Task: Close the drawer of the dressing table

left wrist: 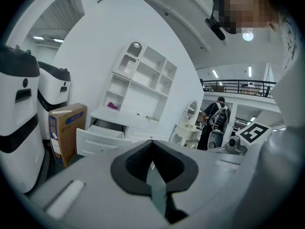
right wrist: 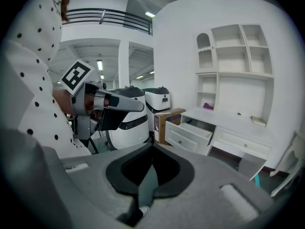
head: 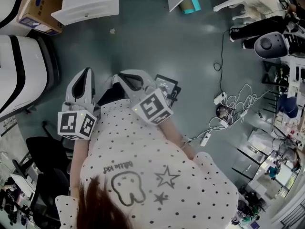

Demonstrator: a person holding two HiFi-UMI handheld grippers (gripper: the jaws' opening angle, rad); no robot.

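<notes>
The white dressing table (left wrist: 143,87) stands ahead against a white wall, with shelves above its top. Its left drawer (left wrist: 99,138) is pulled out; the same drawer (right wrist: 188,134) shows in the right gripper view, and from above the drawer (head: 86,6) lies at the top left. My left gripper (left wrist: 152,149) is shut with nothing in it, well short of the table. My right gripper (right wrist: 152,151) is also shut and empty. In the head view the left gripper (head: 85,74) and right gripper (head: 125,76) are held side by side in front of the person's dotted shirt.
A cardboard box (left wrist: 66,128) stands left of the drawer, beside tall white machines (left wrist: 19,118). A white mirror stand (left wrist: 188,123) and a person with a backpack (left wrist: 217,118) are to the right. Cables (head: 228,109) lie on the grey floor; a black chair (head: 45,161) is at the lower left.
</notes>
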